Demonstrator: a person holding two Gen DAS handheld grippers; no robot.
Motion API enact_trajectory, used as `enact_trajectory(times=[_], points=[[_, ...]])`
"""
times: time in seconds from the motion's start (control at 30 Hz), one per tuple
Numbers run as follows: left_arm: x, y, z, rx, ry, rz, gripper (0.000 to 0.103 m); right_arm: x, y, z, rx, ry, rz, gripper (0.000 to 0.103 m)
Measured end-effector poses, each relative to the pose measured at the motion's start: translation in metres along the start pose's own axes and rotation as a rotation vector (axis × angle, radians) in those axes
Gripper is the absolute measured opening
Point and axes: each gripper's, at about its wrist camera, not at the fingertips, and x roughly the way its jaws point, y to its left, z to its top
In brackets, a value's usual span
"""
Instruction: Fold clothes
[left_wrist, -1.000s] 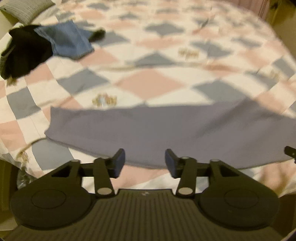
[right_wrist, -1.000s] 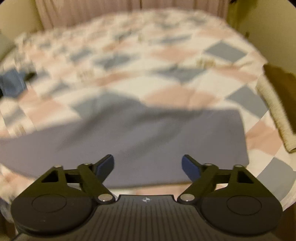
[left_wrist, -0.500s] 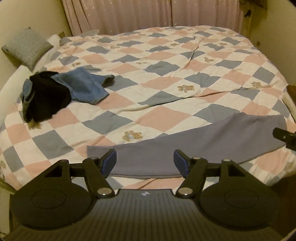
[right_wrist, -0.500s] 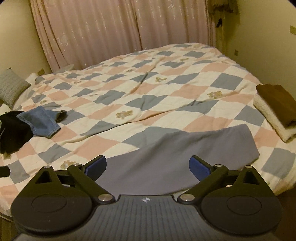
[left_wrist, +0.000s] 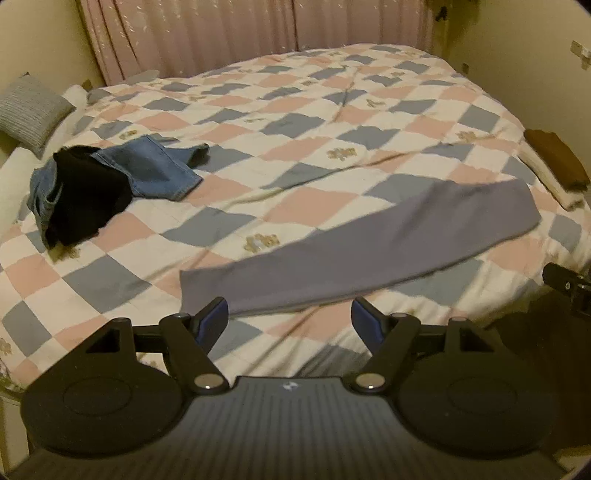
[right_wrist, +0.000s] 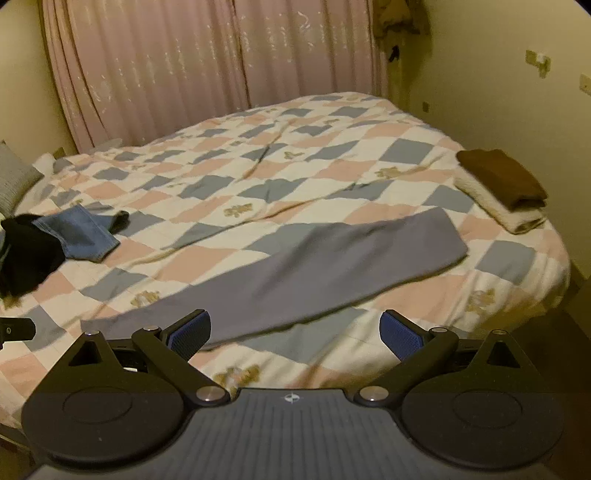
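Geometry first, since that's what any grab depends on: the grey-purple garment is laid out flat as one long narrow strip on the bed, right along the near edge. Its long axis runs slantwise, with one end close to the near edge on the left and the other end angling away toward the right-hand edge, finishing just short of the folded stack (brown piece on a cream one) sitting at that edge.

The left claw is spread wide with nothing between the pads, and it hangs just off the near edge, pretty much over the strip's near-left end. The right claw is also spread and empty, sitting over the lower middle of the strip. So the left one is clearly closer to the near-left end, and the far-right end is a decent reach away, on the right claw's side.

My guess is the strip is already folded lengthwise, but I can't see layers well enough to swear to it. If it gets folded end to end, each claw would take the end on its own side.

Over by the left edge there's a heap of blue jeans with something black on top, well apart from the strip.
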Motion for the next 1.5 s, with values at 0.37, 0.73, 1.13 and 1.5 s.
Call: enact_trajectory(times=[0.37, 0.73, 1.13, 1.5], points=[[0.006, 0.032, -0.037, -0.065, 0.078, 0.045, 0.073, 0.002, 0.011, -0.001, -0.031, 0.021, -0.026, 0.101], [0.034, 0.075, -0.033, -0.216, 0.091, 0.052, 0.076, 0.039, 0.008, 0.019, -0.081, 0.026, 0.000, 0.101], [0.108, 0.137, -0.056, -0.550, 0.104, 0.044, 0.050, 0.143, 0.064, 0.025, -0.557, 0.073, 0.069, 0.096], [0.225, 0.225, -0.083, -0.901, 0.093, -0.134, 0.047, 0.189, 0.165, -0.051, -0.871, 0.089, 0.116, 0.088]])
